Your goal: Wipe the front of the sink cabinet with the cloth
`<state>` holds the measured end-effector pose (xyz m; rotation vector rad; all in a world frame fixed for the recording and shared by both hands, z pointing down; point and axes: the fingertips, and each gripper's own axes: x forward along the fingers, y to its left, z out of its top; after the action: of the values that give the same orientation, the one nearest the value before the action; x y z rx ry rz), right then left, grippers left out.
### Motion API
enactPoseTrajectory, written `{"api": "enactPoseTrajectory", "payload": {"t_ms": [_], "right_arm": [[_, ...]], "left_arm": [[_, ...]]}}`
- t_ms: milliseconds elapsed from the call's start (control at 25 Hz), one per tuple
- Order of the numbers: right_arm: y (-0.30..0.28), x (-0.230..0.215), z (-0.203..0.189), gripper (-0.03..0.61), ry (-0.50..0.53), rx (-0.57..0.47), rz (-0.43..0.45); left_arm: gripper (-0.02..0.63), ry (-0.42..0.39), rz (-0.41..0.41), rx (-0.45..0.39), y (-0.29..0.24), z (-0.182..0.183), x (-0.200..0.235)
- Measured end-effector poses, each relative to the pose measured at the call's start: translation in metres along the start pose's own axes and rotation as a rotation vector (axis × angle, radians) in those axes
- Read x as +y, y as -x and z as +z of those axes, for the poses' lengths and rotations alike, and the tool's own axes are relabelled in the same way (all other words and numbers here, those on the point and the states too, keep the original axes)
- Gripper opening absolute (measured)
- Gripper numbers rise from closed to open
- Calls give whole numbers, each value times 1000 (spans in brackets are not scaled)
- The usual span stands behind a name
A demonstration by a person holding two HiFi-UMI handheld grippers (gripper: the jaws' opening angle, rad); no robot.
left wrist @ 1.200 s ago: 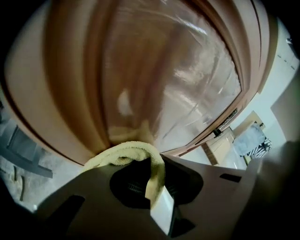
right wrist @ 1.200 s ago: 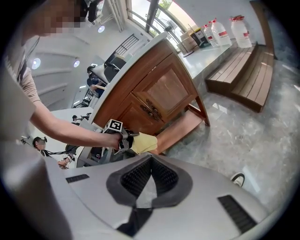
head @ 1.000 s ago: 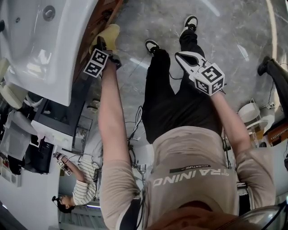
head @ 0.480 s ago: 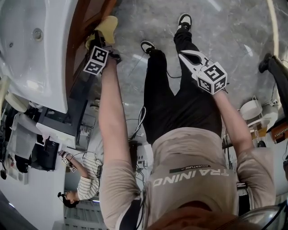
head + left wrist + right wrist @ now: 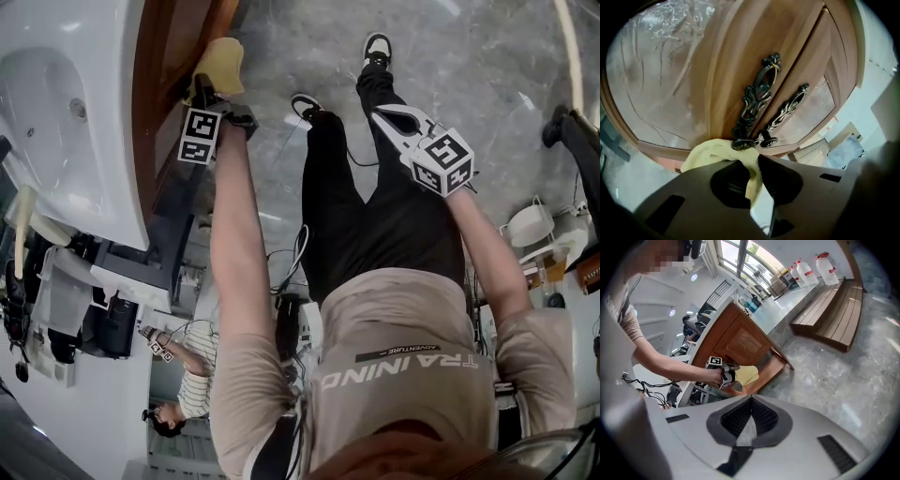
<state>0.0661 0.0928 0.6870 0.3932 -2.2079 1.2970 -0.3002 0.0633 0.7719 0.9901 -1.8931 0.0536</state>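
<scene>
Cloth [image 5: 717,152], yellow, clamped in your left gripper [image 5: 757,160] fingers, against wooden cabinet door [image 5: 719,70] below ornate handles [image 5: 757,101]; your right gripper [image 5: 751,397] fingers closed, empty.

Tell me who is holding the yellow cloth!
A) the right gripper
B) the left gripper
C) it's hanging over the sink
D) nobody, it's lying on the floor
B: in the left gripper view the yellow cloth is pinched between the jaws of the left gripper, up by the wooden cabinet door, while the right gripper is shut with nothing in it.
</scene>
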Motion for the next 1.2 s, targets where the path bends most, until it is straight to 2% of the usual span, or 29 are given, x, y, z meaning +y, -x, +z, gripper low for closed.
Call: {"api": "enactPoseTrajectory", "payload": {"t_ms": [160,320,520,840,1040,1200], "right_arm": [[8,-11,5,11,-13,-4,2],[16,-28,9,12,-29,-2,-4],[25,-46,26,12,-36,-12,-3],[33,-69,51,12,-63,-46,-5],[45,-87,57,12,-73,-55,-13],[52,-100,58,12,-77,-56,-24]], "left_arm": [[49,-54,-8,16,-15,2,-27],[49,42,-17,-24,-26,4,-50],[49,-44,-109,-41,-47,19,-112],[49,-106,-188,-20,-85,29,-190],[49,-106,-189,-4,-100,22,-218],[49,-114,-236,3,-108,22,-242]]}}
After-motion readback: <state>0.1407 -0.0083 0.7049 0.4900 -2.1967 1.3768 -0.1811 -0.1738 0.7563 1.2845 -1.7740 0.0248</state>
